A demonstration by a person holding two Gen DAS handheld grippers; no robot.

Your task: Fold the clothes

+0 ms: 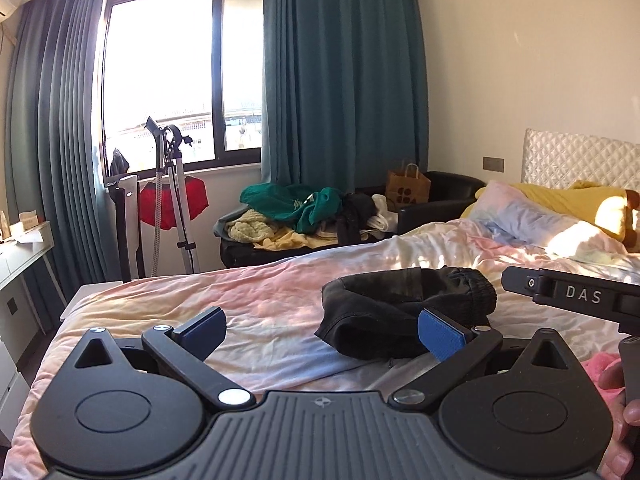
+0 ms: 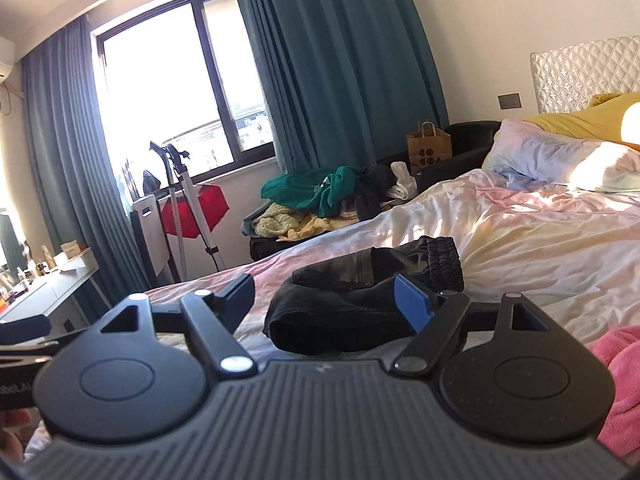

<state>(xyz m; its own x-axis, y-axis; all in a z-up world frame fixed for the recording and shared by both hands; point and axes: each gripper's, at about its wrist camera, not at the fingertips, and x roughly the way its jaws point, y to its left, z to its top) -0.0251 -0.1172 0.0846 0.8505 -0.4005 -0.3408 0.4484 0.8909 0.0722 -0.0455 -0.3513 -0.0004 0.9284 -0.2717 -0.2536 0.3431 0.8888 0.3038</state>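
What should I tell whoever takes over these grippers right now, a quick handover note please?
Left gripper: open, holding nothing, low over the bed.
Right gripper: open, holding nothing, facing the same spot.
Black garment: lies in a compact bundle on the bedspread just ahead of both grippers, elastic waistband toward the pillow; it looks folded, though I cannot confirm that.
Pink garment: at the near right edge, bunched and unfolded.
More clothes are heaped on the seat under the window.
Left to do: probably the pink one next, then the heap.

Two grippers are counted, the left gripper [image 1: 322,332] and the right gripper [image 2: 332,300]; one folded black garment [image 1: 404,312] is seen on one bed [image 1: 248,300]; one pink cloth [image 2: 616,376], one paper bag [image 1: 407,188], two pillows [image 1: 532,216] and two curtains [image 1: 340,80] are counted.
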